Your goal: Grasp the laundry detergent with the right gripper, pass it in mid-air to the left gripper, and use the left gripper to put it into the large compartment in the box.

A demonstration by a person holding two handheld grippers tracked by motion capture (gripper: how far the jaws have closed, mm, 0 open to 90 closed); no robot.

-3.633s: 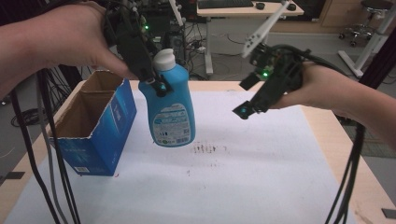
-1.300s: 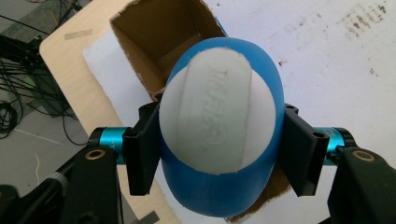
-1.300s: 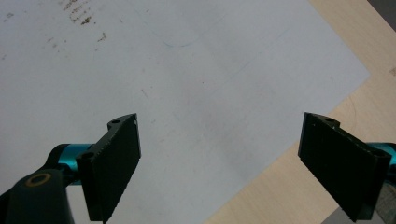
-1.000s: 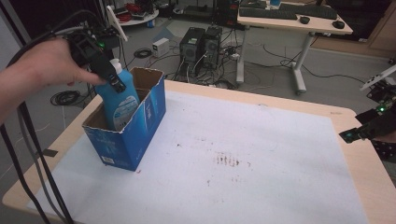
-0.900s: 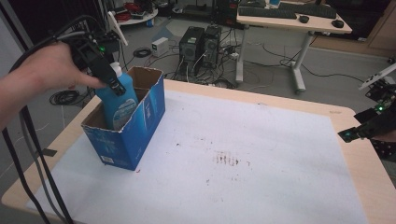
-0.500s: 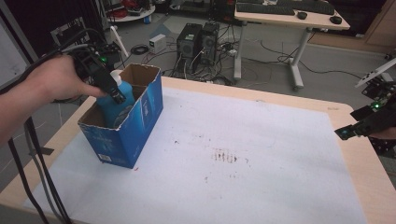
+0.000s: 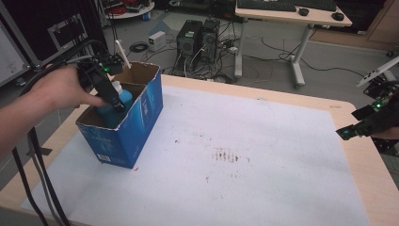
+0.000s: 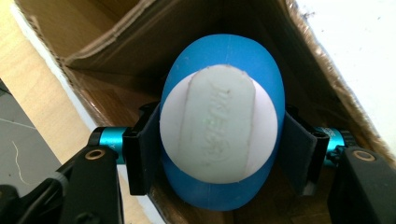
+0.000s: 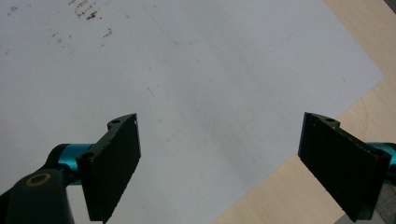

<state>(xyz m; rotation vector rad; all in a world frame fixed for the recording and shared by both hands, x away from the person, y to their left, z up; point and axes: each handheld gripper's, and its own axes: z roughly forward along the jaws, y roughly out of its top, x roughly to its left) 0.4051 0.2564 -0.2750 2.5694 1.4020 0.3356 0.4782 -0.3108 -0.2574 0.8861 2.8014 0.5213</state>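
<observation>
Left gripper [image 7: 114, 101] is down inside the open top of the blue cardboard box [image 7: 136, 125] at the left side of the table [image 7: 301, 101], held by the person's left hand [image 7: 61, 89]. Its pads are clamped on the blue bottle [image 7: 116, 106] from both sides. In the left gripper view the bottle [image 8: 223, 126] sits between the two black pads, each pressed against its shoulder just under the white cap [image 8: 218, 126], cap facing the camera. Bottle is upright, mostly sunk in the box, only cap and shoulders above the rim in the high view. Brown inner walls [image 8: 116, 42] close around it; whether the bottle's base touches the box floor can't be told, it's hidden. Box stands on the white sheet [image 7: 244, 160] near the table's left edge, top flaps open.

Right gripper [image 7: 364, 126] hangs at the far right edge of the table, well apart from the box. Its jaws are wide apart with nothing between them; the right gripper view shows just white sheet [image 9: 196, 84] and a strip of bare wood [image 9: 289, 186] beneath.
</observation>
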